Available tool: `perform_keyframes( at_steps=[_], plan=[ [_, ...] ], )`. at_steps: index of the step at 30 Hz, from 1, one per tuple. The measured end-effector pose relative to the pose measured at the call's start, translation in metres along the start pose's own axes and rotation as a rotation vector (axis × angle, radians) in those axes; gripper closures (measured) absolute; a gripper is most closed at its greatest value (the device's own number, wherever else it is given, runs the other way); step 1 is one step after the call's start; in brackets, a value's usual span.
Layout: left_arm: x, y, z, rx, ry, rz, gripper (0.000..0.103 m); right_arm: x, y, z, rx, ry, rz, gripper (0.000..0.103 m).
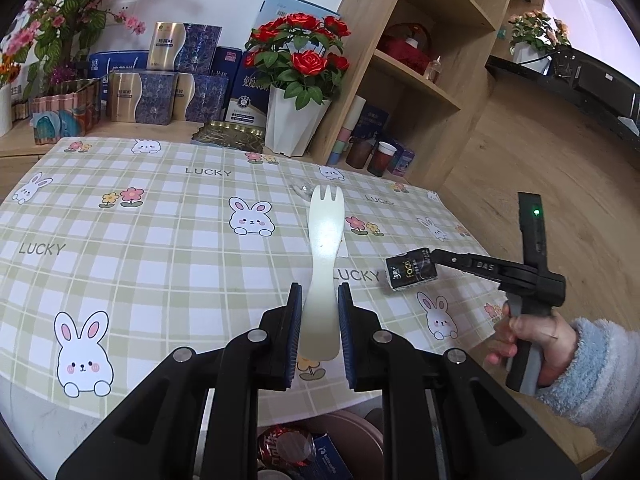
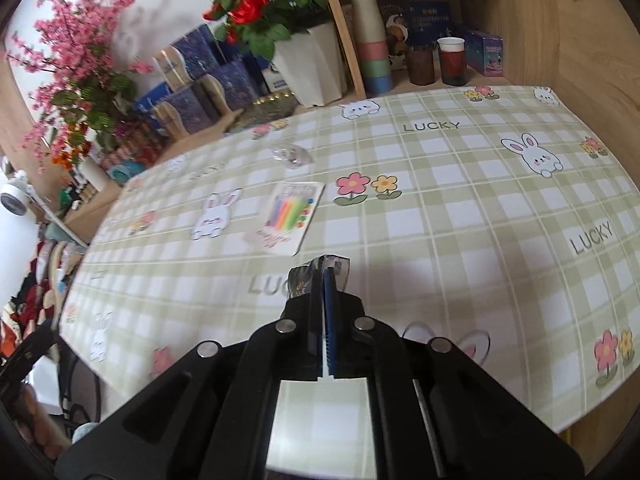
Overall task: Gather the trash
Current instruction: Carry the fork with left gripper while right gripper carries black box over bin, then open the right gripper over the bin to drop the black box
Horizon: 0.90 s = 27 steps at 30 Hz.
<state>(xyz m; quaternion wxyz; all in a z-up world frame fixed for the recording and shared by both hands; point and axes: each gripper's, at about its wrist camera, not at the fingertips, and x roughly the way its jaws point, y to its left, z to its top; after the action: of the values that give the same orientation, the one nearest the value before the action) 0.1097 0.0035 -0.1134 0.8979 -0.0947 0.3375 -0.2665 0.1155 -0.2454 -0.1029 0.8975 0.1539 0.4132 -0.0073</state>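
My left gripper [image 1: 319, 300] is shut on the handle of a white plastic spork [image 1: 325, 240], held out over the checked tablecloth [image 1: 160, 220]. Below it a bin [image 1: 348, 424] holds a red can [image 1: 286, 450] and a blue packet. My right gripper [image 2: 322, 276] is shut on a small black wrapper [image 2: 302, 280]; in the left wrist view that wrapper [image 1: 410, 274] hangs at the right gripper's tip [image 1: 434, 258] over the table's right edge. A colourful candle packet [image 2: 290, 216] and a crumpled clear plastic scrap [image 2: 292, 155] lie on the table.
A white pot of red roses [image 1: 298, 120], stacked blue gift boxes [image 1: 168, 80] and a gold tray [image 1: 228, 136] line the far edge. A wooden shelf [image 1: 420, 60] with cups [image 2: 452, 60] stands at the back right. Pink blossoms [image 2: 80, 60] stand to the left.
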Motion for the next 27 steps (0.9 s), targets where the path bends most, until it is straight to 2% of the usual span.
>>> perform_keyframes(
  at_steps=[10,15,20,27],
  plan=[
    [-0.038,-0.012,-0.021,0.009,-0.023,-0.020,0.085,-0.054,0.017,-0.049,0.019,0.021,0.090,0.098],
    [-0.053,-0.015,-0.034,0.011,-0.027,-0.029,0.085,-0.067,0.034,-0.083,-0.010,0.067,0.134,0.098],
    [-0.063,-0.015,-0.045,0.008,-0.028,-0.032,0.085,-0.061,0.060,-0.116,-0.107,0.154,0.146,0.098],
    [-0.074,-0.008,-0.060,-0.008,-0.020,-0.017,0.085,-0.030,0.092,-0.165,-0.213,0.301,0.156,0.098]
  ],
)
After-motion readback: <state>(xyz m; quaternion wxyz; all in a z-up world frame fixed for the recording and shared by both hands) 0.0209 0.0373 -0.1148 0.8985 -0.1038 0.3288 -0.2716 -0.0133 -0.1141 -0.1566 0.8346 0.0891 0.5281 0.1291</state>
